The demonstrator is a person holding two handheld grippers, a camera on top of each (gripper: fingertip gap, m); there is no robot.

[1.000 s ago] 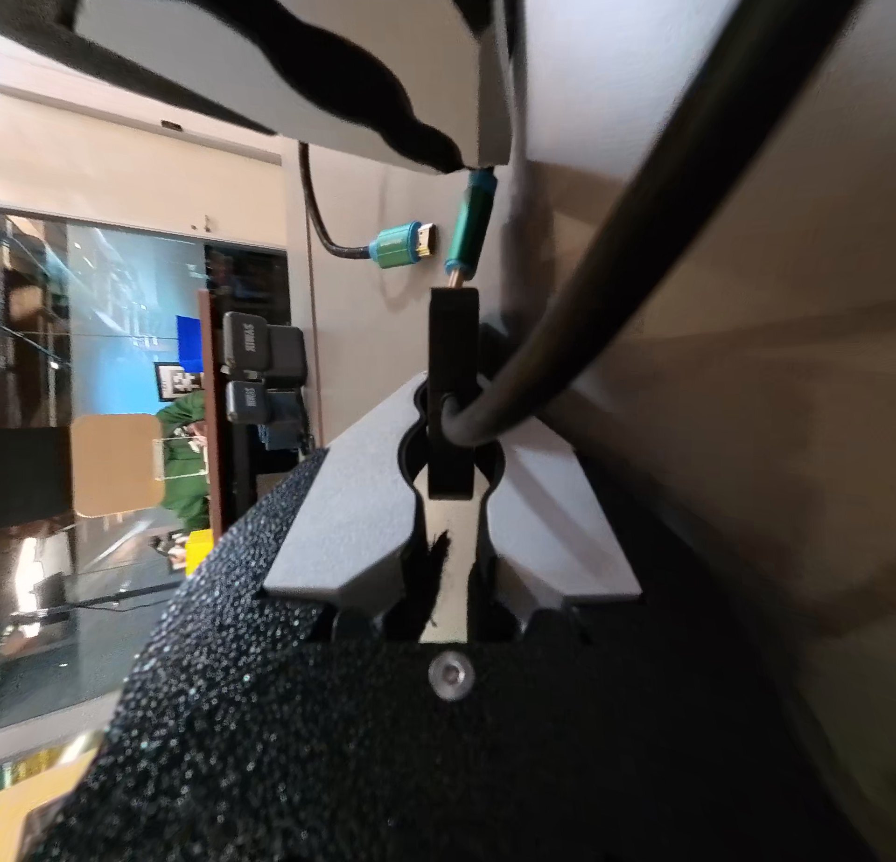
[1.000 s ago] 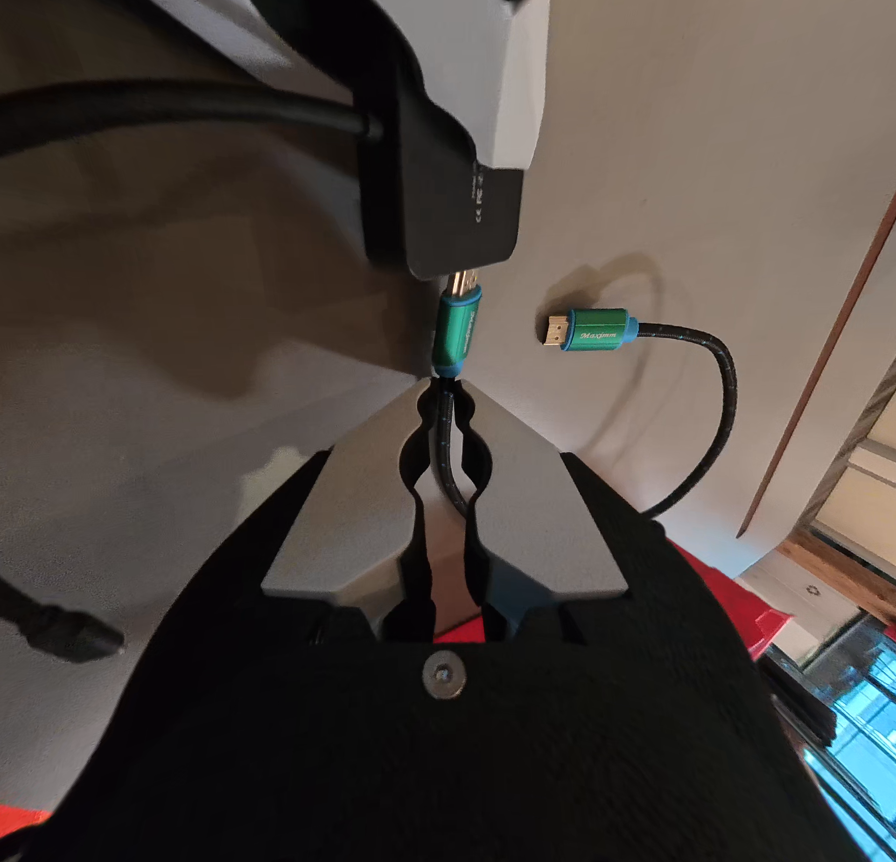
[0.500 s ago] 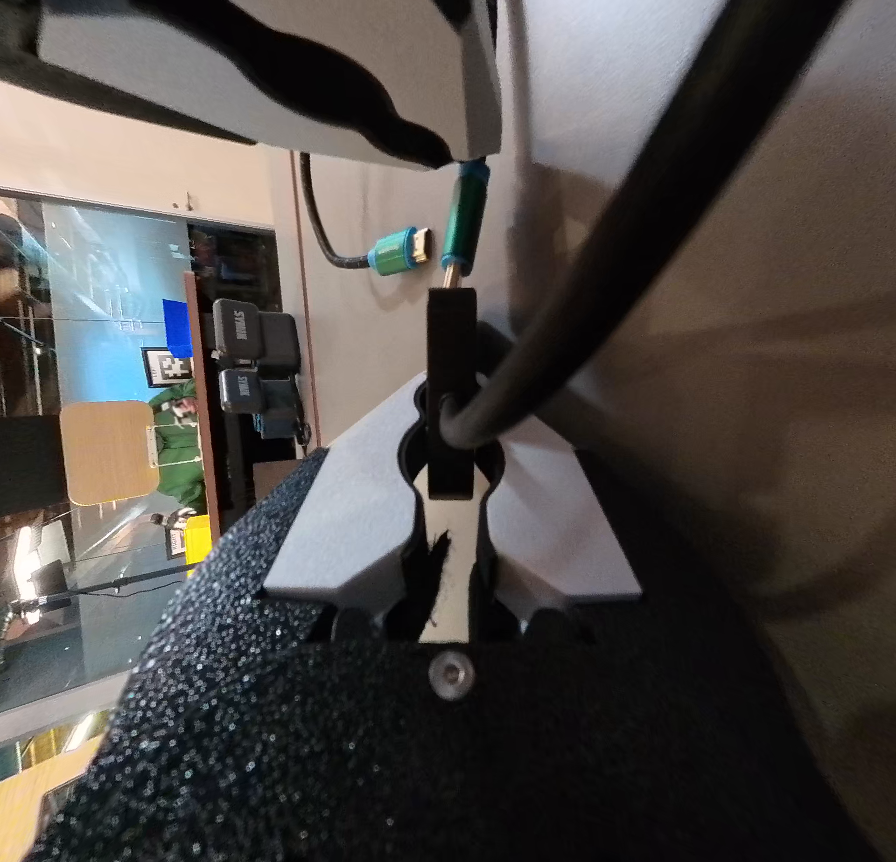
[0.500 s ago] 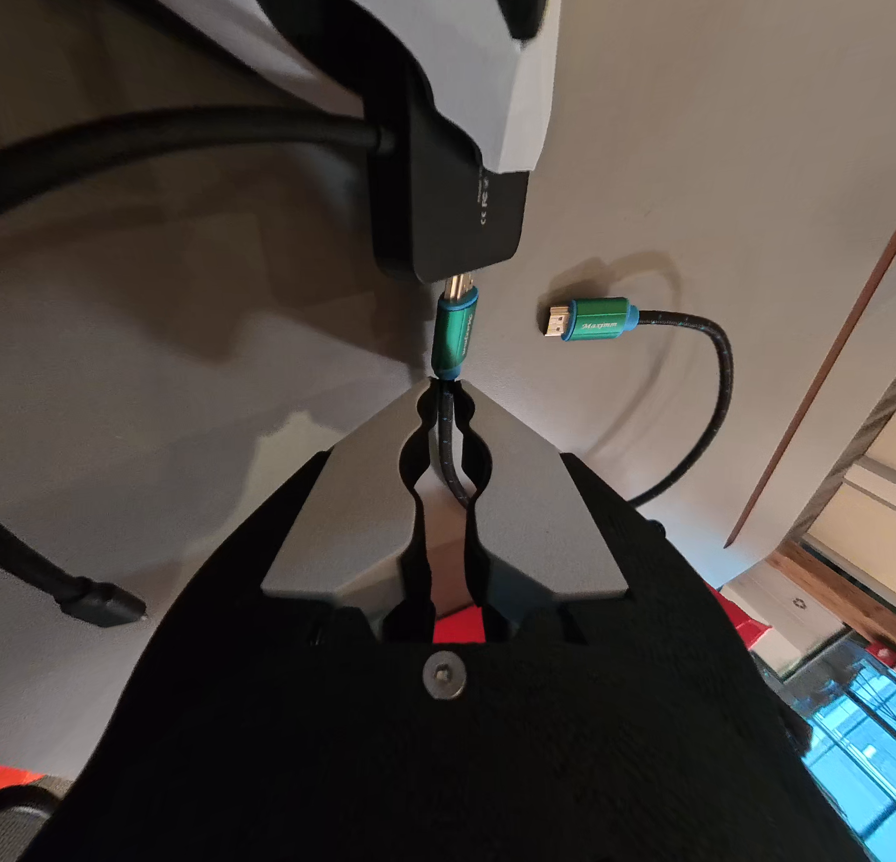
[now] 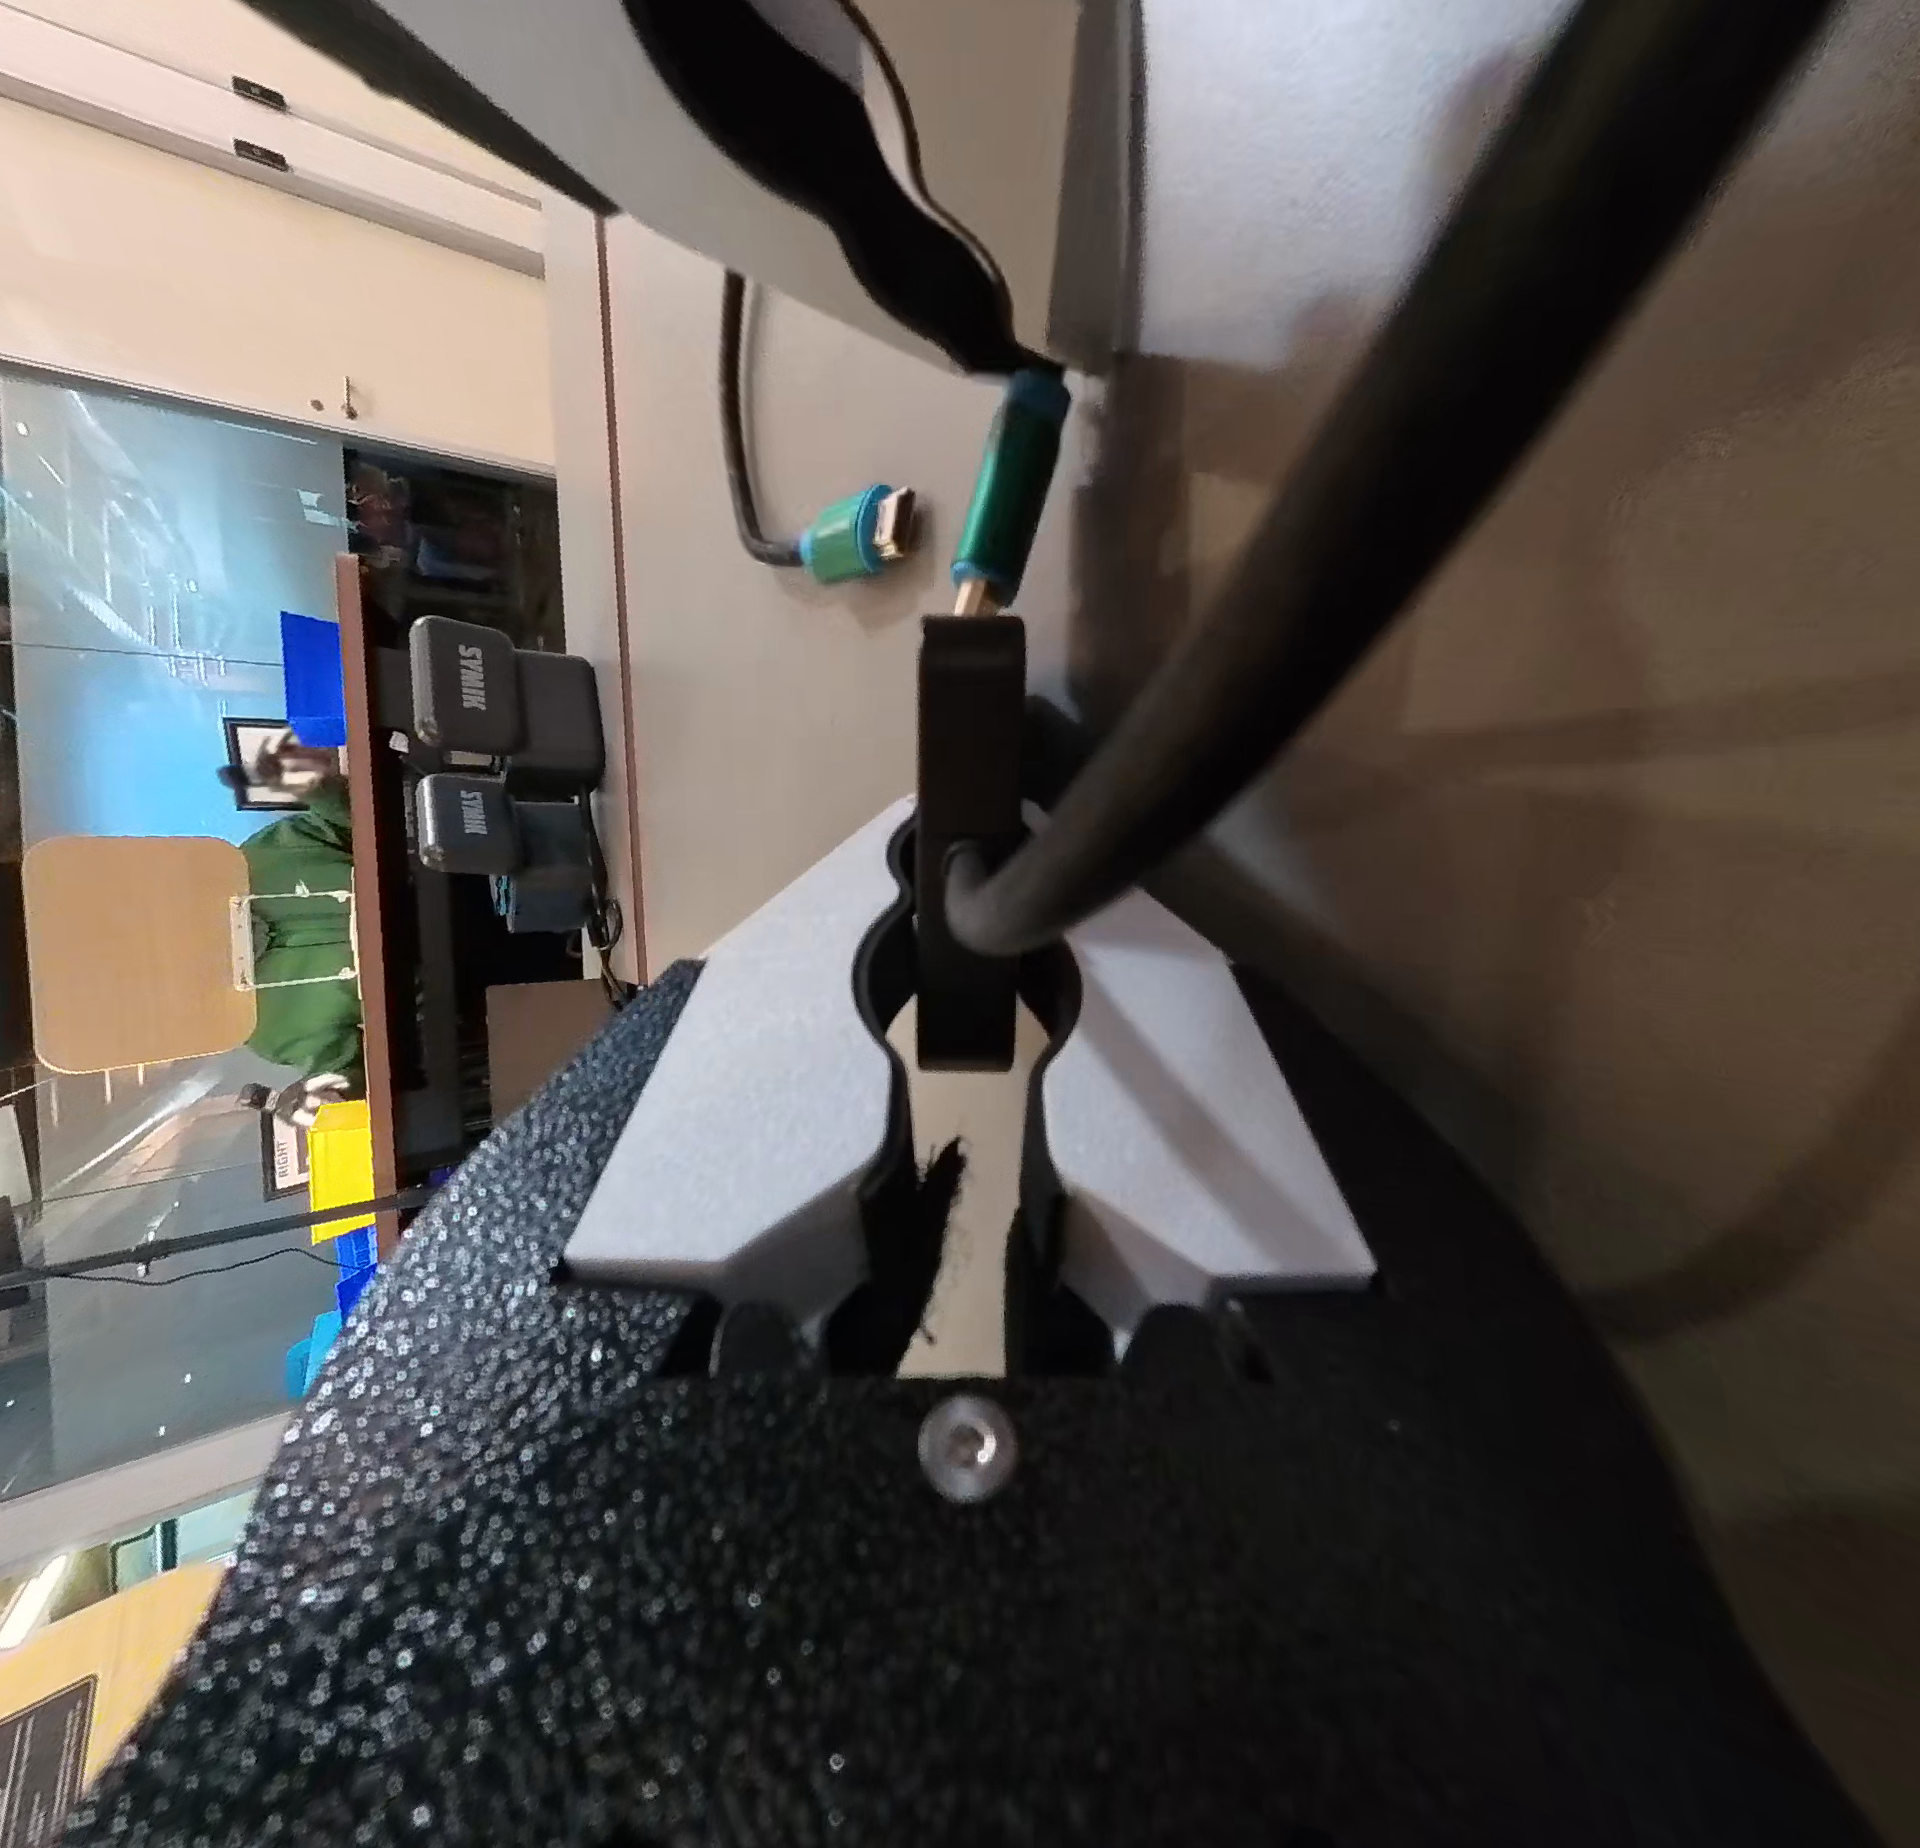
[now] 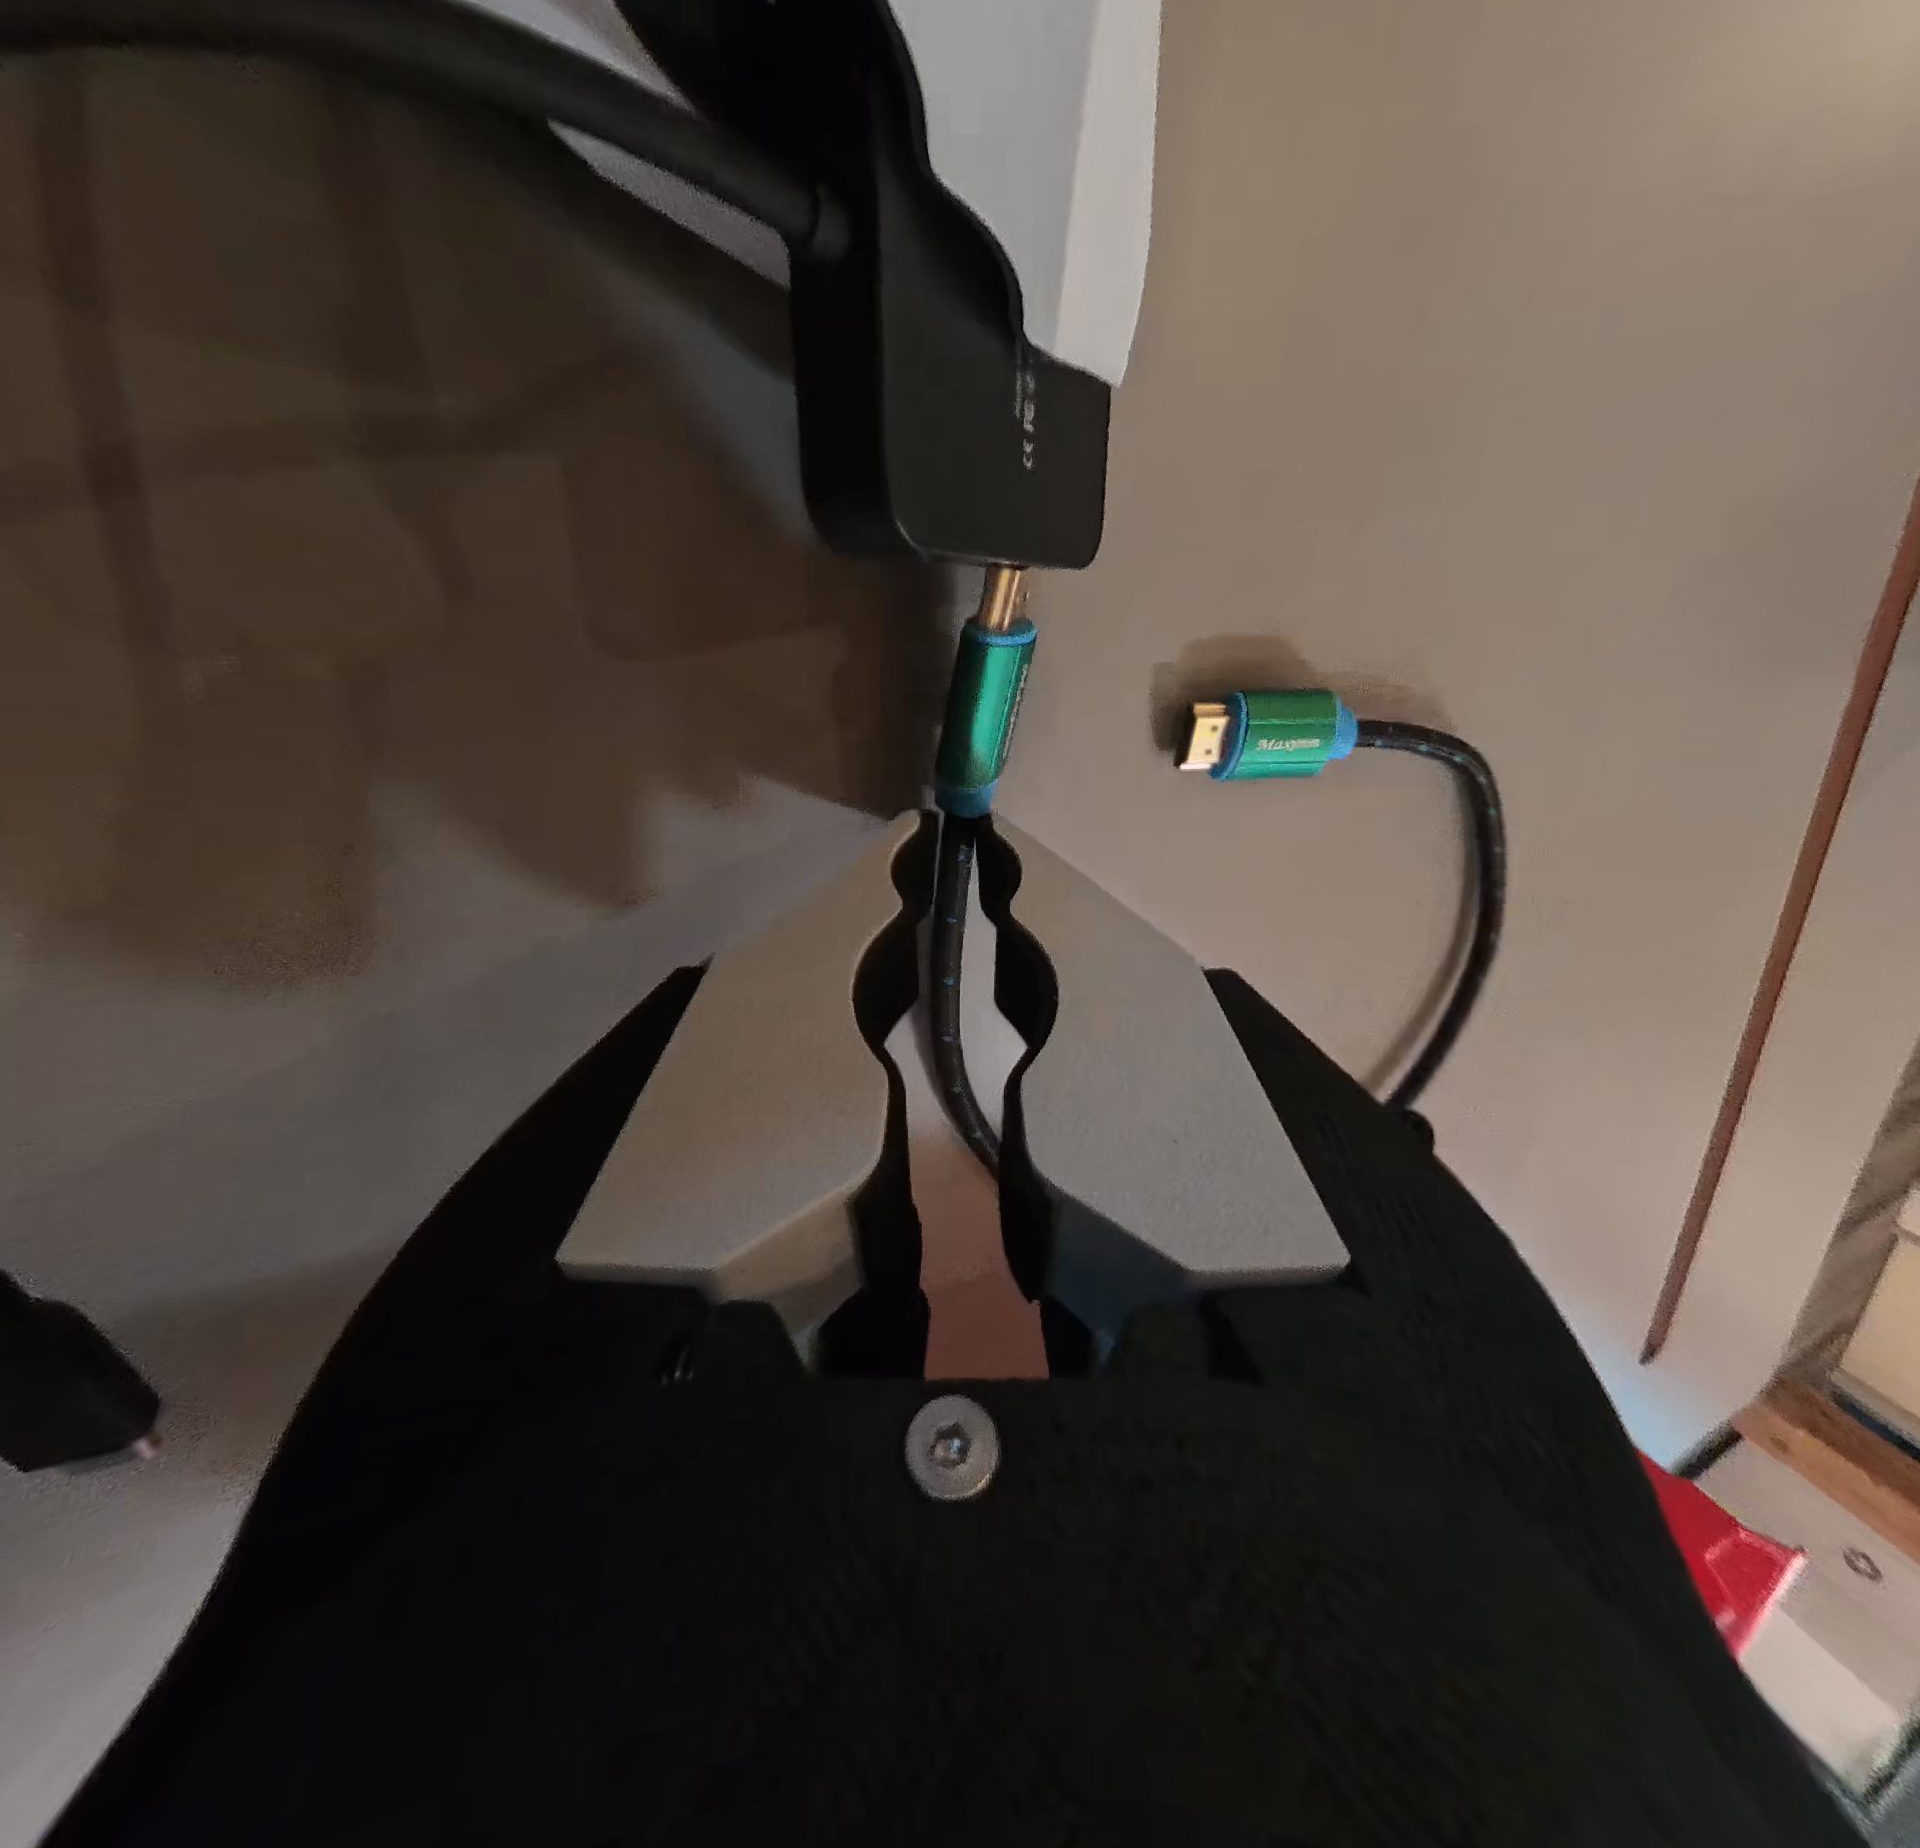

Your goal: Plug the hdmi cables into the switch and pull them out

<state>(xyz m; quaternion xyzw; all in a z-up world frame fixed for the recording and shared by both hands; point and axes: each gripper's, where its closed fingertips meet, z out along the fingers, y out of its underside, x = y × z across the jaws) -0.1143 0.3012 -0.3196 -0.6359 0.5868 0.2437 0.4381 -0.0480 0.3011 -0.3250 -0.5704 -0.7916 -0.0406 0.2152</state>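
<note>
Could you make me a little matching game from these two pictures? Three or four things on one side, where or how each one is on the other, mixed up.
Things:
1. black switch
2. green plug at the switch
3. spare green plug
4. thick black cable

States:
A. lying loose on the grey table
B. clamped in the left gripper
C. gold tip at the switch's port, cord in the right gripper
D. runs out of the switch's side

Pairs: 1-B, 2-C, 3-A, 4-D
</note>
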